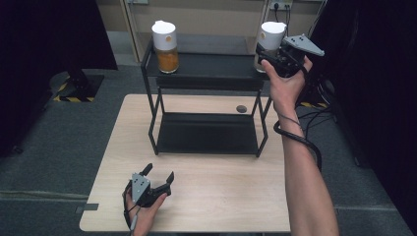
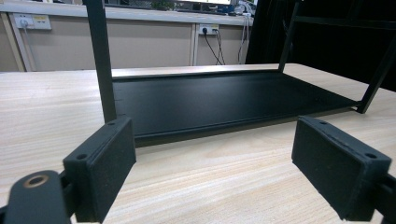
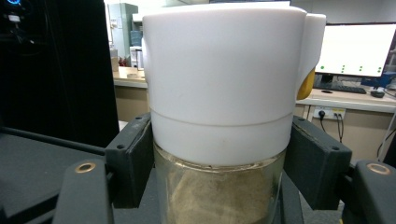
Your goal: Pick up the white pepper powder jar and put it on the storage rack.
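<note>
Nearest: left gripper point(image 1: 158, 178) rests low on the wooden table point(image 1: 221, 191), jaws wide apart, nothing between them. In the left gripper view it faces the lower tray point(image 2: 219, 100) of the black two-tier rack point(image 1: 206, 78); judged parked, out of the way.

Middle: the rack stands at the table's far half, lower tray bare.

Far: right gripper point(image 3: 219, 163) is raised to the top shelf's right end, jaws clamped on the right jar point(image 3: 224, 93) just under its white lid, pads against the lid's lower band and the glass. Contents pale, grainy. A grip high on the body probably keeps the jar upright for lifting. A second jar point(image 1: 165, 46), orange contents, white lid, stands on the shelf's left end, untouched.
</note>
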Motion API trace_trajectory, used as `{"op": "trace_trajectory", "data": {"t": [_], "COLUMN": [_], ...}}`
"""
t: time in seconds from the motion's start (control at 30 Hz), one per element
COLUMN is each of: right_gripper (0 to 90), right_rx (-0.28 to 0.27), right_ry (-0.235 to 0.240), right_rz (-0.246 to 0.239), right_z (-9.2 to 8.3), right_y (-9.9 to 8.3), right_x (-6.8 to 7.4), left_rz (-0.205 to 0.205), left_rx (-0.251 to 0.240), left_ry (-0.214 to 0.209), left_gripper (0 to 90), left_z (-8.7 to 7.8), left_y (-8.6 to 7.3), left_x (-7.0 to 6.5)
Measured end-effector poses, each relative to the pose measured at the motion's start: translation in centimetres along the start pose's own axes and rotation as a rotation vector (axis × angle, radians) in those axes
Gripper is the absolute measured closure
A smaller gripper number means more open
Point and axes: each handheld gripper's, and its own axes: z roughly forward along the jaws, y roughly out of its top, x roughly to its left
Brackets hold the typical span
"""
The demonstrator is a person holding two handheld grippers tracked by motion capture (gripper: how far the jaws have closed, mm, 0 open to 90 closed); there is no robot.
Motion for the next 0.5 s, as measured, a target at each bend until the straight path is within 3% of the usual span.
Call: {"op": "trace_trajectory", "data": {"t": [0.5], "right_gripper": [30.5], "right_rx": [0.015], "right_ry": [-0.015], "right_rz": [0.003], "right_z": [0.95], "right_y": [0.11], "right_x": [0.05], "left_rz": [0.002], "left_rx": [0.001], "left_ry": [0.001], "left_gripper": [13.1], "left_z": [0.01], "left_y": [0.01], "left_x": [-0.03]}}
